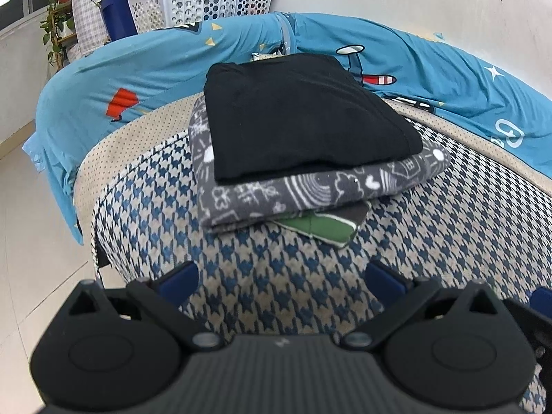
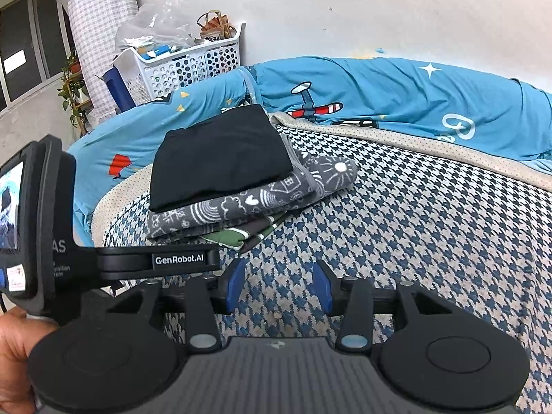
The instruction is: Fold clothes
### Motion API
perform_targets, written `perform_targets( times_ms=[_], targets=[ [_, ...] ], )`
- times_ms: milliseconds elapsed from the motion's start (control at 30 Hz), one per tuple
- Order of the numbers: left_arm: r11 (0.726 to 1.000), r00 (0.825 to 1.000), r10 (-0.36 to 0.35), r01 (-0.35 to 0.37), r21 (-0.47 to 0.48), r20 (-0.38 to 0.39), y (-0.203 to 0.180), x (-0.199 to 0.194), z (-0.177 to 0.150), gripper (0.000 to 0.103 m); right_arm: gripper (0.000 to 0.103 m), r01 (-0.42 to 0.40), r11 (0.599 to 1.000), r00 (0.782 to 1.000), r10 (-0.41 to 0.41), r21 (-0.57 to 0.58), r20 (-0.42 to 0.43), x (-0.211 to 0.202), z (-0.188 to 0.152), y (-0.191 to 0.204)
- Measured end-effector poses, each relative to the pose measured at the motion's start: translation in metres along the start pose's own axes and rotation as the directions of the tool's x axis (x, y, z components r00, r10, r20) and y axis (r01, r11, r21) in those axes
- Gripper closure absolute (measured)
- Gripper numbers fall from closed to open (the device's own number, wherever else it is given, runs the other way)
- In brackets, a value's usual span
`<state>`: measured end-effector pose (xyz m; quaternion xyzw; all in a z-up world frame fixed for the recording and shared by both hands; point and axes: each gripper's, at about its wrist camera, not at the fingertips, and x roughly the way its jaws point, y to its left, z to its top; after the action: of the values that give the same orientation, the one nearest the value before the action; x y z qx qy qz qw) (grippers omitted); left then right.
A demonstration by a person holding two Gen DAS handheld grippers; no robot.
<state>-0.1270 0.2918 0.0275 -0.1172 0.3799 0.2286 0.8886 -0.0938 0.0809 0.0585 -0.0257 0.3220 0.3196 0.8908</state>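
Hovering over the houndstooth bedspread [image 1: 276,293], the left tool [image 1: 281,277] has its blue pads spread wide with nothing between them, and the stack of folded clothes lies straight ahead of it, up the bed. That stack holds a black garment [image 1: 303,114] on top, a grey patterned one [image 1: 310,189] beneath, and a green-striped piece [image 1: 324,226] peeking out at the bottom near corner. To the right, the right tool [image 2: 280,284] is parted about halfway and also empty; from it the pile sits ahead and to the left. The stack's long side seems to run slantwise, toward the blue quilt [image 1: 431,69]. Judging by this, the left tool faces the pile more squarely, so any squaring-up of the stack would suit that side.
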Motion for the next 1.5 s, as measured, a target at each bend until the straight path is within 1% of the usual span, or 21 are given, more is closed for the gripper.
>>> perform_targets(
  times_ms=[67, 433, 600, 967, 1167, 1500],
  targets=[
    [1.000, 1.000, 0.001, -0.001, -0.005, -0.003, 0.000, 0.000, -0.002, 0.000, 0.054, 0.004, 1.000, 1.000, -0.004, 0.003, -0.003, -0.001, -0.001, -0.001],
    [1.000, 1.000, 0.018, -0.018, 0.012, -0.017, -0.005, 0.000, -0.012, 0.000, 0.054, 0.021, 0.999, 0.999, -0.020, 0.040, -0.029, 0.000, -0.004, -0.011],
    [0.999, 0.999, 0.030, -0.030, 0.023, -0.020, -0.007, 0.000, -0.015, 0.000, 0.054, 0.020, 0.999, 0.999, -0.018, 0.046, -0.038, 0.000, -0.006, -0.013],
    [0.999, 0.999, 0.034, -0.033, 0.032, -0.032, -0.009, 0.002, -0.021, 0.000, 0.053, 0.017, 0.998, 0.999, -0.014, 0.052, -0.052, 0.000, -0.006, -0.013],
    [0.999, 0.999, 0.039, -0.039, 0.022, -0.027, -0.007, 0.002, -0.021, 0.000, 0.053, 0.017, 0.998, 0.999, -0.014, 0.060, -0.052, 0.001, -0.006, -0.014],
    [0.999, 0.998, 0.054, -0.053, 0.012, -0.045, -0.003, 0.005, -0.021, 0.000, 0.053, 0.018, 0.998, 0.997, -0.014, 0.062, -0.070, 0.006, -0.006, -0.012]
  ],
)
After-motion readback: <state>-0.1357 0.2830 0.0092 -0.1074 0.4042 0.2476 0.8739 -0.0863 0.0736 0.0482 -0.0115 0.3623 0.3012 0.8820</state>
